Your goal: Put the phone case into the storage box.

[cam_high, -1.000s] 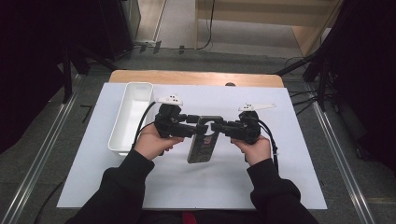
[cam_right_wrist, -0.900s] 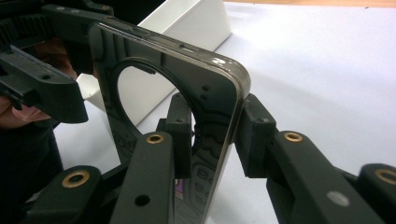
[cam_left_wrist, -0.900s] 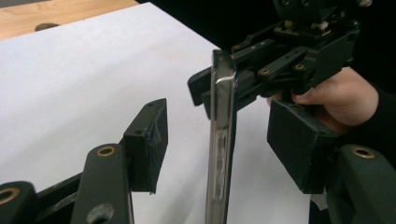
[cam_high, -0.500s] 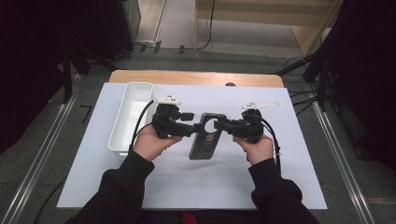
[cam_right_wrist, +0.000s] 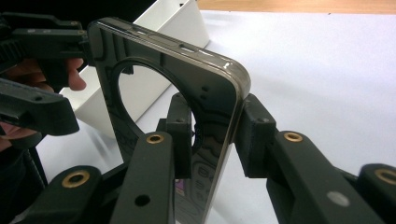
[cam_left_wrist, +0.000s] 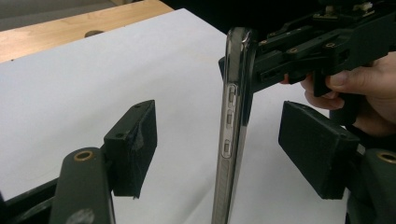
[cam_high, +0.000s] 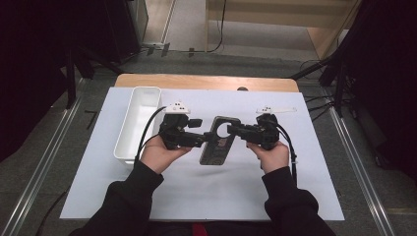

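Dark phone case [cam_right_wrist: 205, 93], bearing no readable writing, is sitting pinched in the right claw [cam_right_wrist: 212, 135] at frame centre; left claw [cam_left_wrist: 224, 144] is gaping wide around it.

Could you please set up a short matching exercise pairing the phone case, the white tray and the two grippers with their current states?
Things:
1. phone case
2. white tray
3. left gripper
4. right gripper

States:
A. jaws open, either side of the case's edge
B. held on edge above the table
C. jaws clamped on the case
D. resting at the table's left

Pairs: 1-B, 2-D, 3-A, 4-C
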### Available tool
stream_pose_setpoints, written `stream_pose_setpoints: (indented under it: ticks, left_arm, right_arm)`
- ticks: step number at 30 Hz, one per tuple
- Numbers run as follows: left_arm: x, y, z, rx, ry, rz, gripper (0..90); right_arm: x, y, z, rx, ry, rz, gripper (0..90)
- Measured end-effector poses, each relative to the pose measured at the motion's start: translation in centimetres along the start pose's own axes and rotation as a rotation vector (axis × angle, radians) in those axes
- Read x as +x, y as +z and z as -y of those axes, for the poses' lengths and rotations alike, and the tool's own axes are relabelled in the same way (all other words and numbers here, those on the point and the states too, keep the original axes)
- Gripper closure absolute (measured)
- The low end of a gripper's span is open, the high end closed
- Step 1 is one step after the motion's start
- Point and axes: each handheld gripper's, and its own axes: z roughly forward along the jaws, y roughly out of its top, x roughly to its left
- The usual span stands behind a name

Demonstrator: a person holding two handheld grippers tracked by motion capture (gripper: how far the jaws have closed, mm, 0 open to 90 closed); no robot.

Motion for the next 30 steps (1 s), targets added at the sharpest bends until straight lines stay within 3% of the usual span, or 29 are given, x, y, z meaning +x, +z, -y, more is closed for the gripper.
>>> stream_pose_setpoints:
  ticks: [10, 15, 24, 30]
  left_arm:
    - [0.0, 0.3, 0.1, 0.006, -0.005, -0.064, 28.4]
    - [0.3, 0.5, 0.1, 0.005, -0.007, -0.081, 28.5]
    - [0.8, 0.9, 0.1, 0.018, -0.029, -0.093, 28.8]
    - [0.9, 1.0, 0.1, 0.020, -0.026, -0.125, 28.9]
  right_arm:
    - [0.7, 0.8, -0.1, 0.028, -0.003, 0.051, 68.7]
    - [1.1, 1.2, -0.4, 0.040, -0.008, 0.091, 68.7]
    - [1.3, 1.8, -0.8, 0.061, 0.025, 0.119, 68.7]
    - [1.5, 2.3, -1.1, 0.075, 0.034, 0.141, 68.7]
